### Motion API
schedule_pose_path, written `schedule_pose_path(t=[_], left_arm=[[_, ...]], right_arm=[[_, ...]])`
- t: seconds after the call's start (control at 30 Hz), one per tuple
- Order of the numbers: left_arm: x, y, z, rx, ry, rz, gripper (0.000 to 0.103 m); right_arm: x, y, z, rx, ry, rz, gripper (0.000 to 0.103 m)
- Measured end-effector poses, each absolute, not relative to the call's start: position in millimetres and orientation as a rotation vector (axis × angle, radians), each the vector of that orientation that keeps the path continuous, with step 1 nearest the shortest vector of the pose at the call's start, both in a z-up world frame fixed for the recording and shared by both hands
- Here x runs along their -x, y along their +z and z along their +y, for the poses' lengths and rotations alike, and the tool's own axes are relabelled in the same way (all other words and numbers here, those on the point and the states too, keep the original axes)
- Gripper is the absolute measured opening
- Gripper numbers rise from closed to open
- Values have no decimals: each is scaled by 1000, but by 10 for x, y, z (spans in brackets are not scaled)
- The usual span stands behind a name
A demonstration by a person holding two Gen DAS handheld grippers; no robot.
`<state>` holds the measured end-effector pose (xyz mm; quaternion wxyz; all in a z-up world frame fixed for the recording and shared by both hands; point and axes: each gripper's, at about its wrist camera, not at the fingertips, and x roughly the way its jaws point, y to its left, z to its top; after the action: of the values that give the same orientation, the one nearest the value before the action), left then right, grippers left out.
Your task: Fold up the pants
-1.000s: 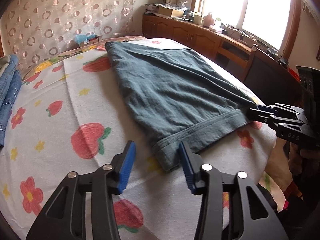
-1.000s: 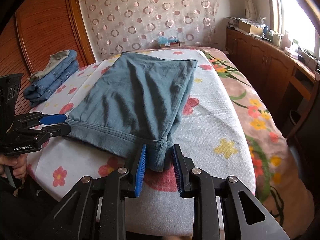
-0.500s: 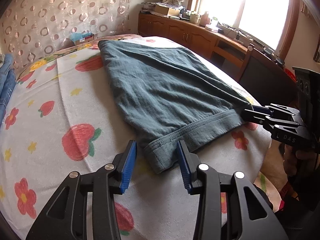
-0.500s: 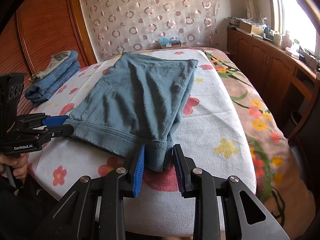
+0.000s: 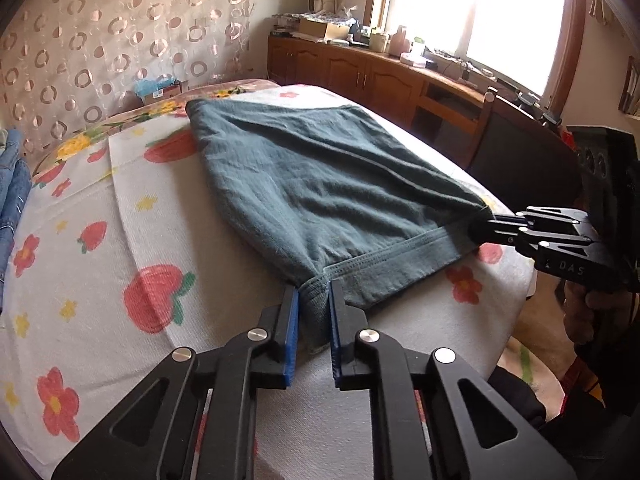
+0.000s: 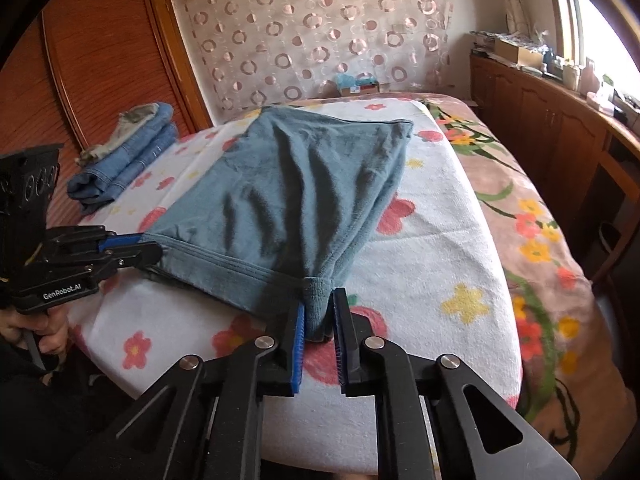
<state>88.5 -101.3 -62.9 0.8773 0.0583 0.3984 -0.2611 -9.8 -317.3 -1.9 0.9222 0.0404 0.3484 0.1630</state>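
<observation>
The grey-green pants [image 5: 320, 184] lie flat on the flowered towel [image 5: 100, 280] covering the bed, their waistband at the near edge. The left tongs [image 5: 313, 304] are closing on the waistband's left corner and the right tongs [image 6: 319, 308] are closing on its right corner, cloth pinched between the blue pads of each. "GenRobot.AI" is printed on the left tongs, and folded jeans [image 6: 124, 160] lie left of the pants.
</observation>
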Motion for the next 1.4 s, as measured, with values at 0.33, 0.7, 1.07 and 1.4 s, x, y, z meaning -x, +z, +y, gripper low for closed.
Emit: schedule_pose_path(t=[0.33, 0.7, 1.07, 1.4], left_arm=[[-878, -161, -934, -97, -540, 727, 13], [-905, 921, -802, -87, -508, 520, 13], [-1079, 1457, -424, -110, -397, 411, 13], [-2080, 1552, -82, -139, -231, 410, 13]], right_arm=[[131, 303, -3092, -64, 377, 613, 11], [167, 1285, -2781, 53, 425, 398, 11], [-18, 1799, -2602, 76, 490, 298, 11], [-1293, 2027, -2405, 104, 444, 334, 11]])
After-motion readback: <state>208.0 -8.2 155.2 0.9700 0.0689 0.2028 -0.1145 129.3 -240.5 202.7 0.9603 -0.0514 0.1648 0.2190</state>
